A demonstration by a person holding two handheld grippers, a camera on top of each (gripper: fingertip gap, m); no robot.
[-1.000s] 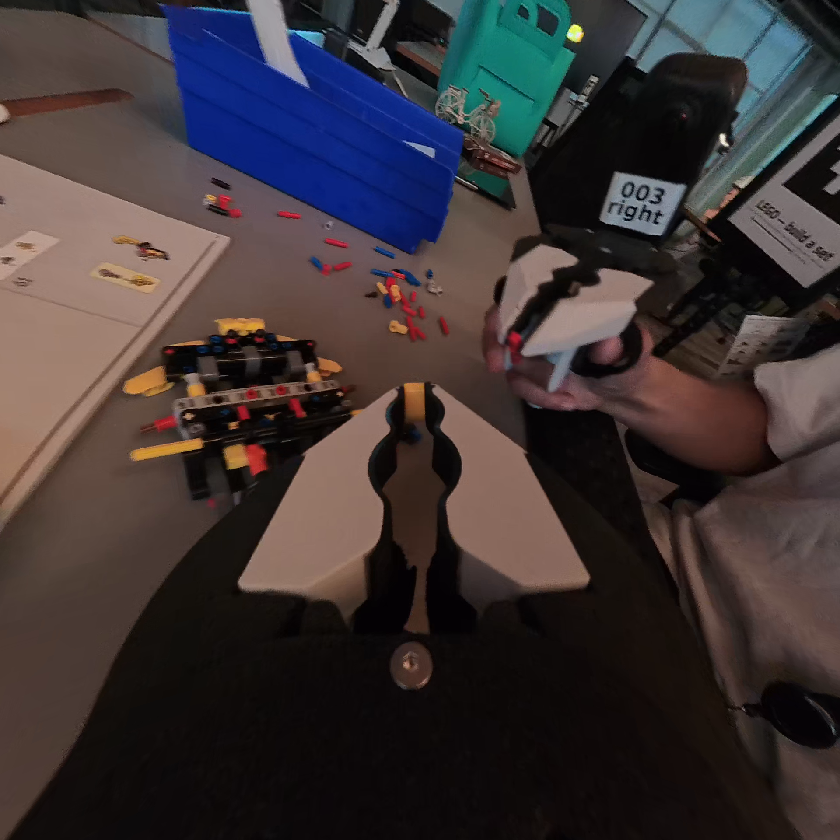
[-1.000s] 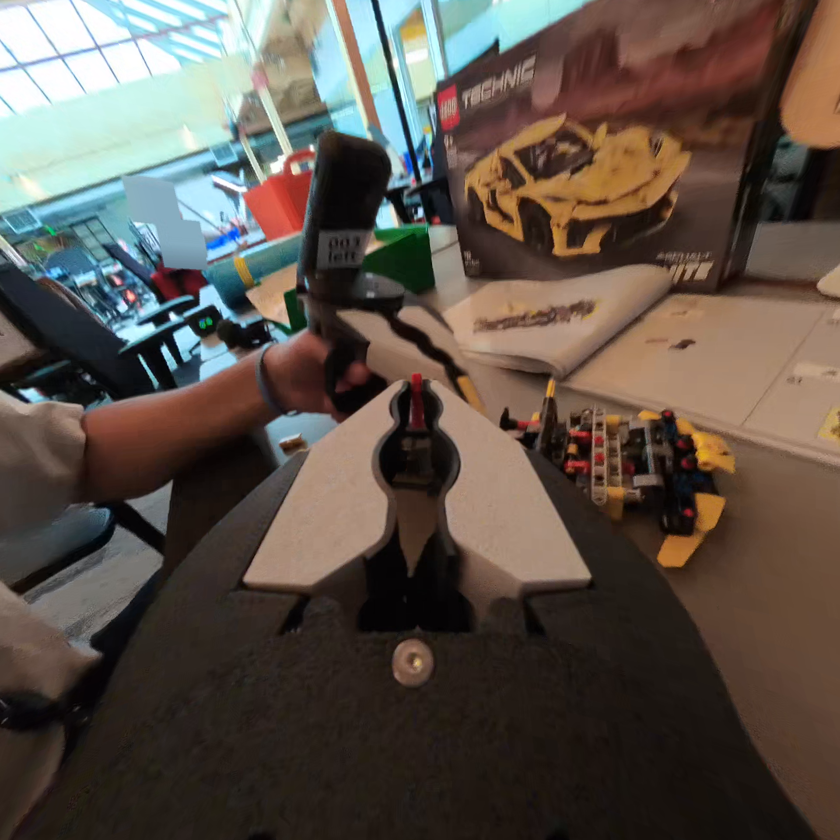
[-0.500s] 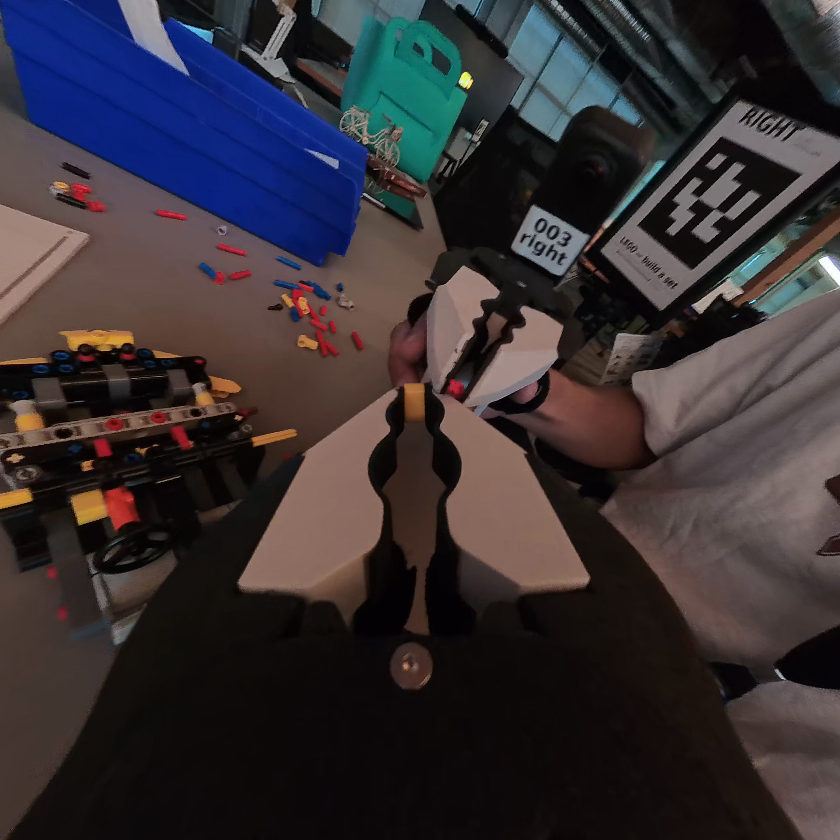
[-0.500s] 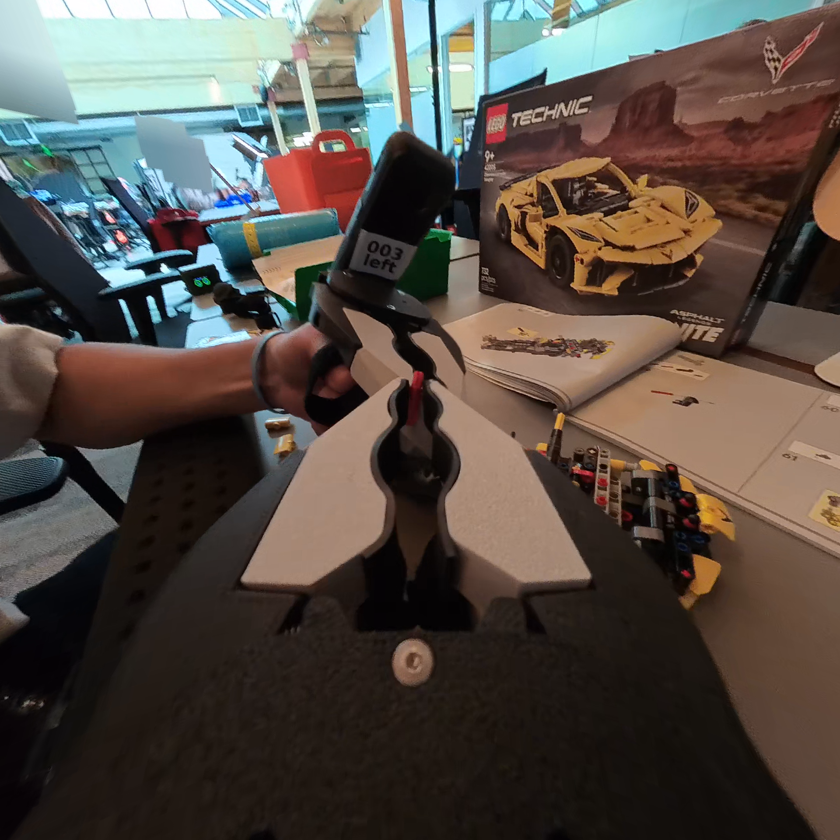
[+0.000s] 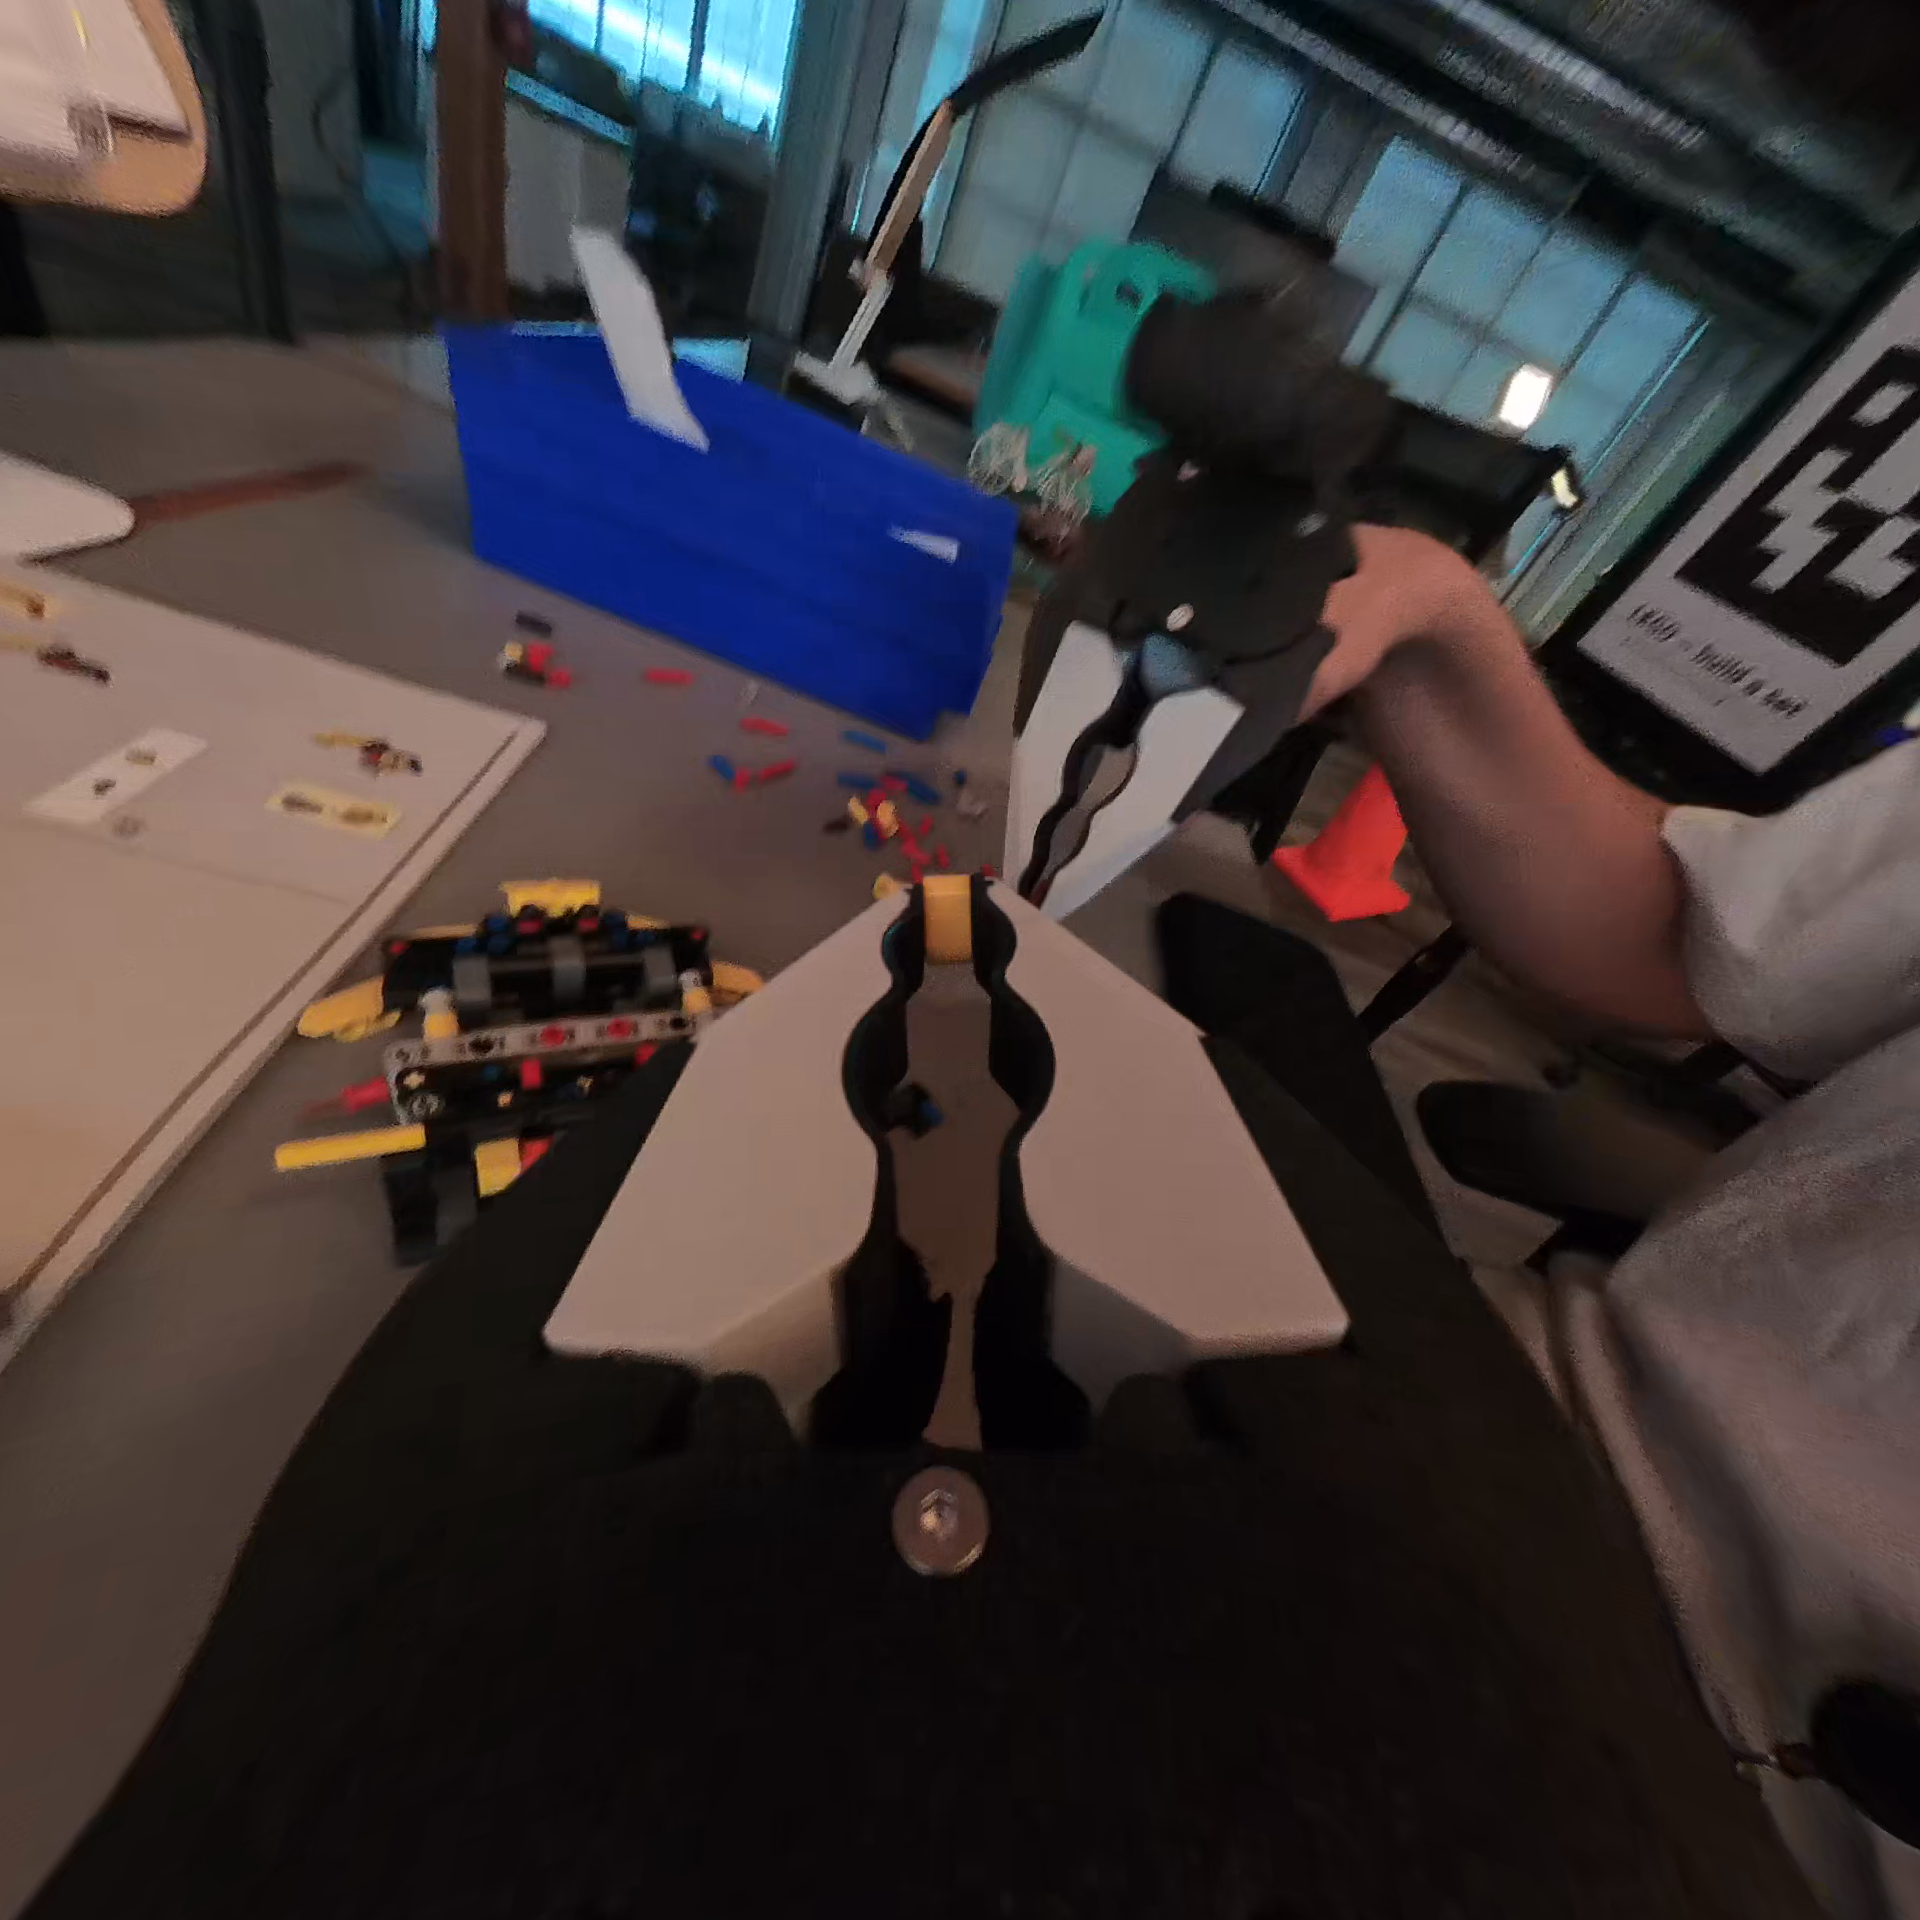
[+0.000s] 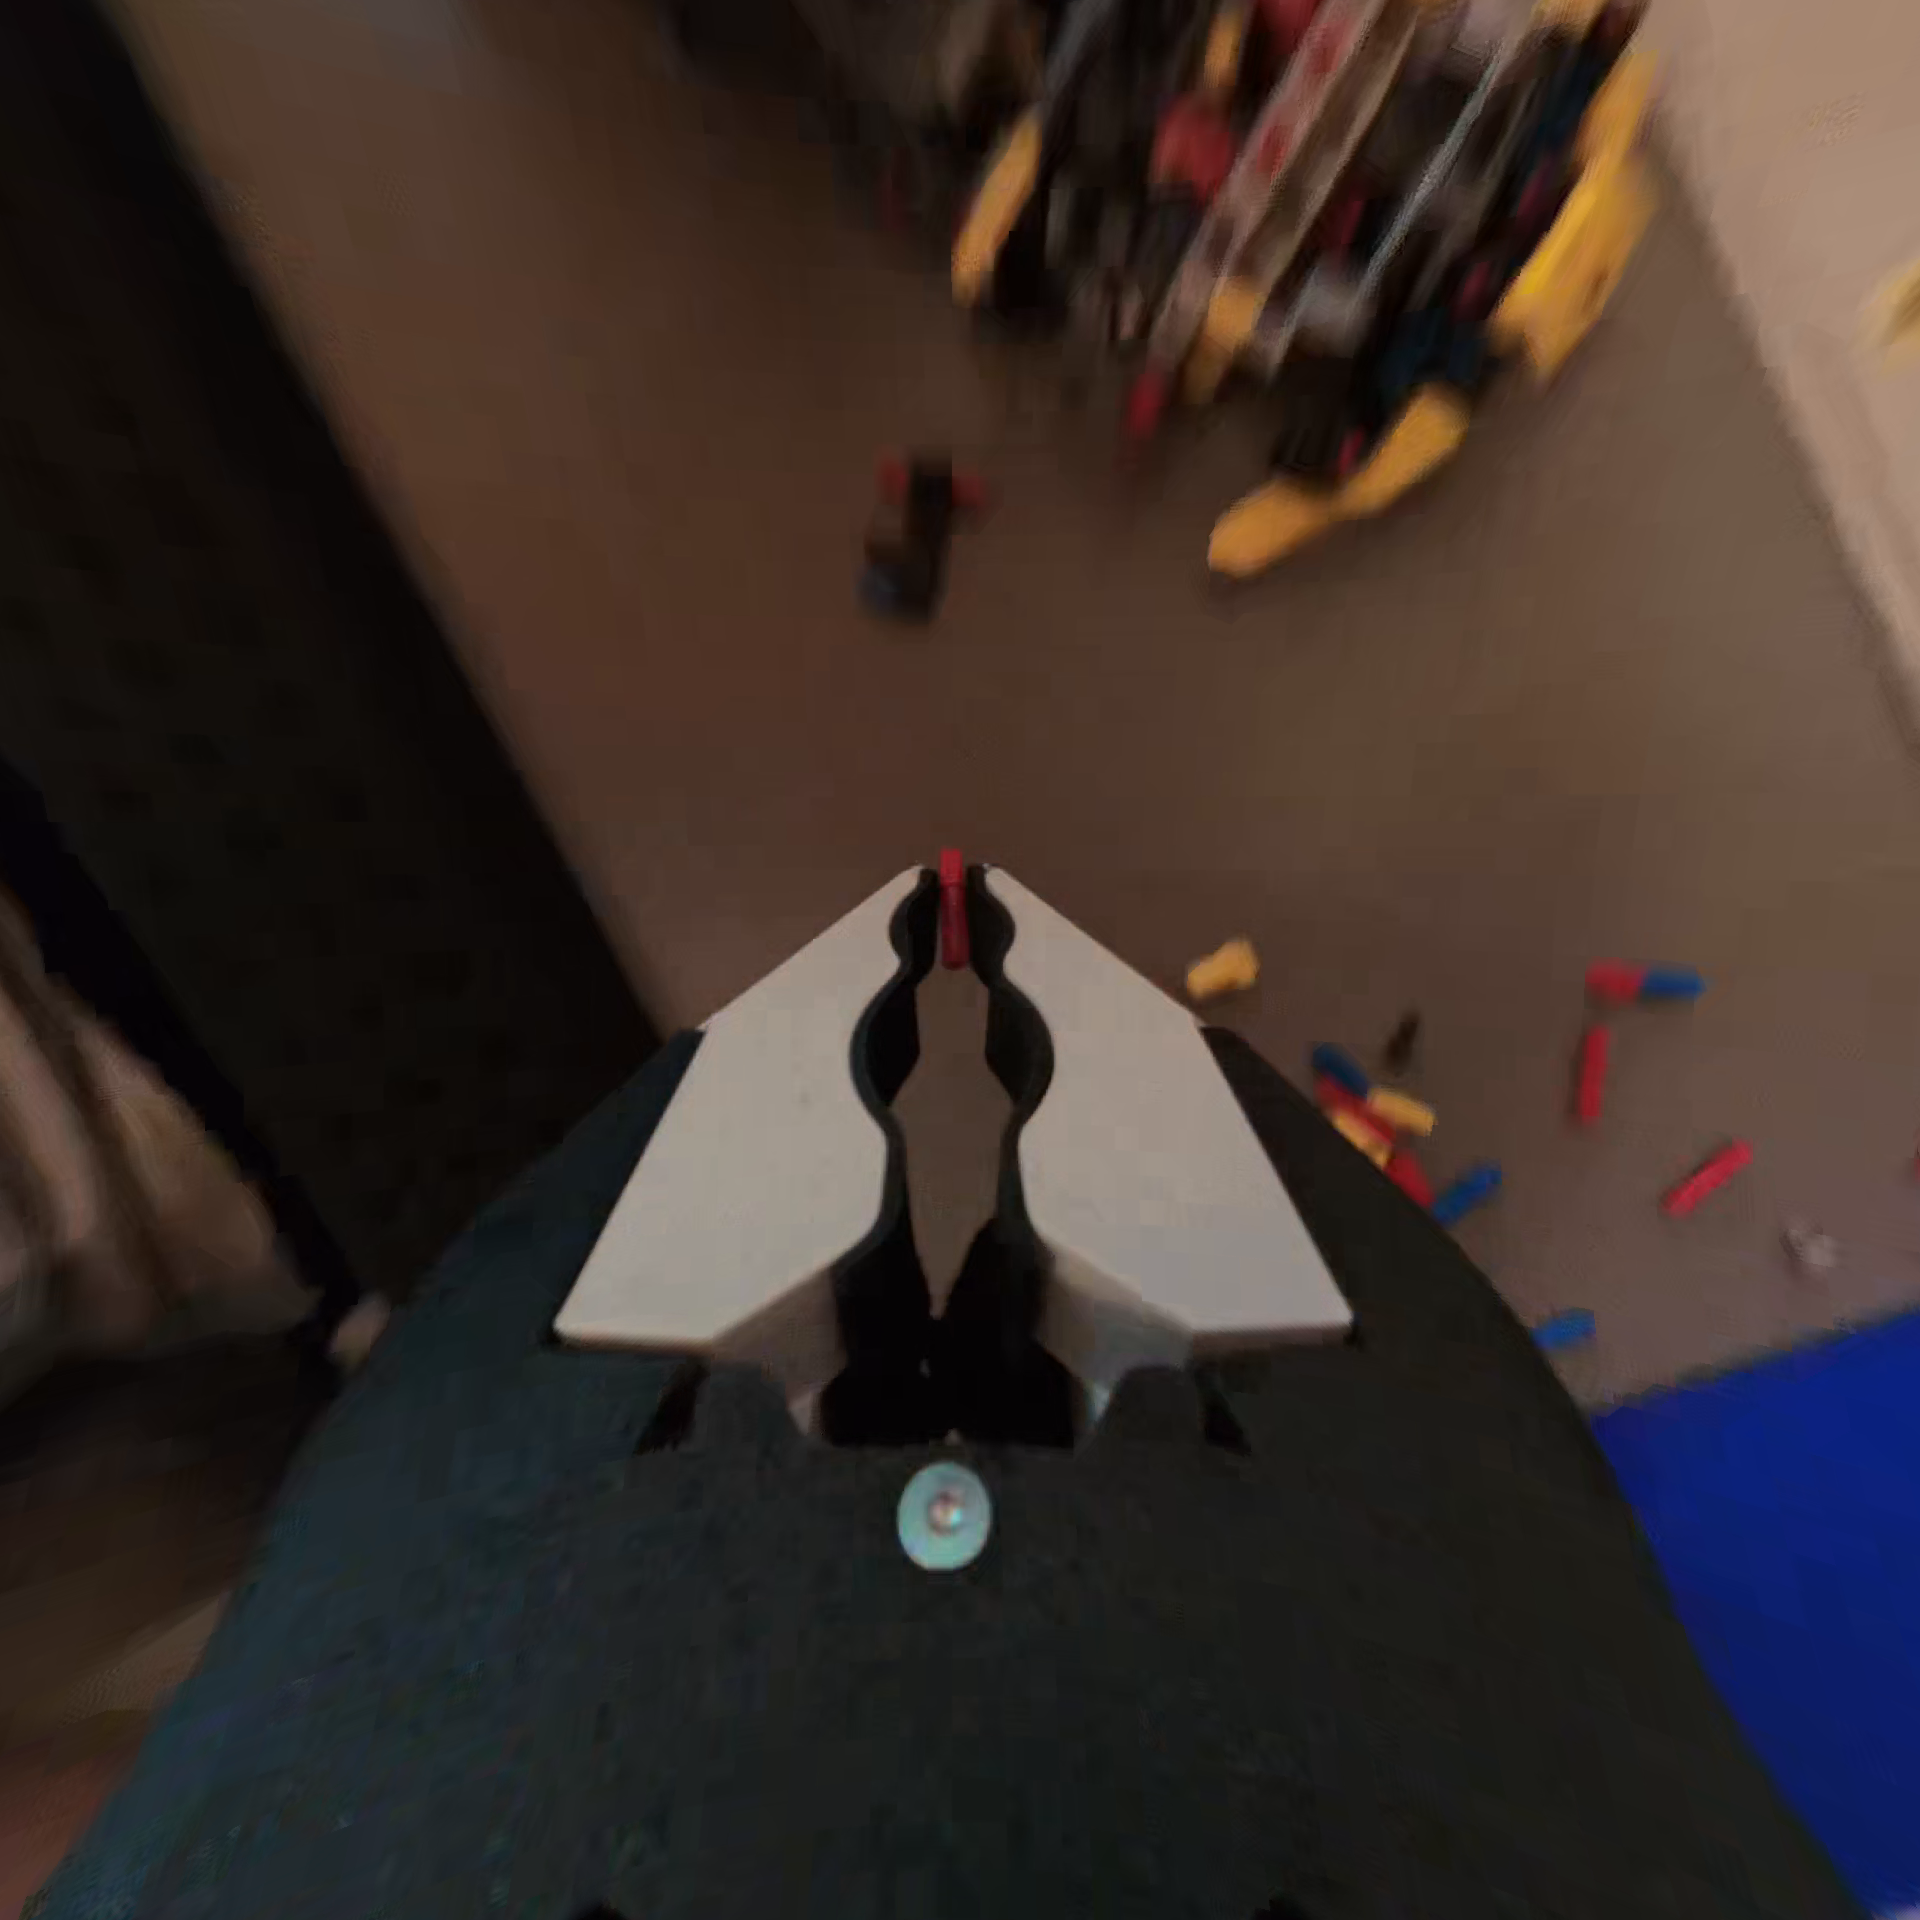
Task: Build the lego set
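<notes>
red pin between right jaws (tips), yellow piece between left

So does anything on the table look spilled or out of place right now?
Mostly the loose Lego pins: red, blue and yellow bits lie scattered on the bare table beside the blue bin, not sorted. One small black-and-red sub-assembly sits apart from the partly built car.

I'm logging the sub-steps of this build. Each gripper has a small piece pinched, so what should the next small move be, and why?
Probably bring the right gripper back toward the left gripper and line the red pin up with the yellow piece. Both are shut on their parts, nothing is joined yet, and the right gripper now points down at the table, away from the yellow piece.
</notes>
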